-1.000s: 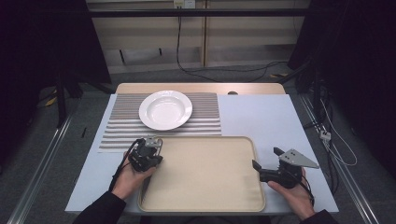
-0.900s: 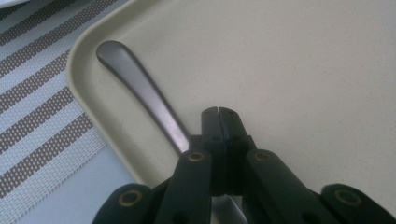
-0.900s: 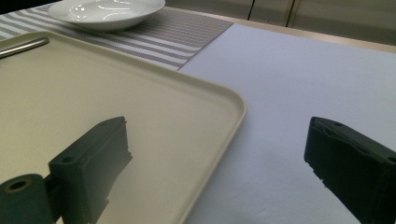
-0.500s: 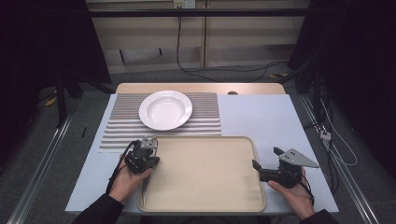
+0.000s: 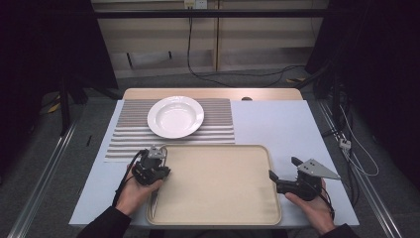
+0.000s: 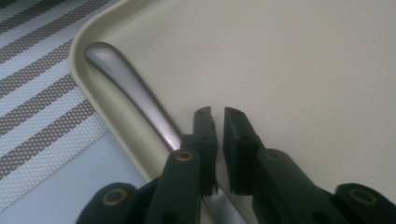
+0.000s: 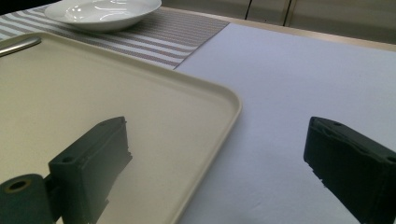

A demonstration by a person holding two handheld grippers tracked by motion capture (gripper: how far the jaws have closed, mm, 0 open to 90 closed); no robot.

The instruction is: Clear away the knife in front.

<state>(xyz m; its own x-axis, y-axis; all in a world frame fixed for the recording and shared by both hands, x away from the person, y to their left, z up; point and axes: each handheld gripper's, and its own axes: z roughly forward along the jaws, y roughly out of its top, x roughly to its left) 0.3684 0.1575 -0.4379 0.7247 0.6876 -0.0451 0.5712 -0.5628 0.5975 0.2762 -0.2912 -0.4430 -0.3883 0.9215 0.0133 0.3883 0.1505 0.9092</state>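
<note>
A beige tray (image 5: 218,183) lies at the table's near middle. A steel utensil (image 6: 126,79) rests along the tray's left rim, handle end toward the far corner, and its near end shows below my left hand (image 5: 153,201). My left gripper (image 6: 215,114) hovers low over that handle (image 5: 158,149). Its jaws have just been opening and stand a narrow slit apart, and the handle runs under the left pad (image 6: 205,140) without being pinched. My right gripper (image 7: 217,154) is wide open astride the tray's right rim (image 7: 224,116), with nothing held (image 5: 283,167).
A white deep plate (image 5: 175,116) sits on a striped placemat (image 5: 218,124) behind the tray. It appears far off in the right gripper view (image 7: 105,11). Bare pale tabletop (image 5: 277,124) stretches to the right of the mat. Cables trail on the floor beyond the table.
</note>
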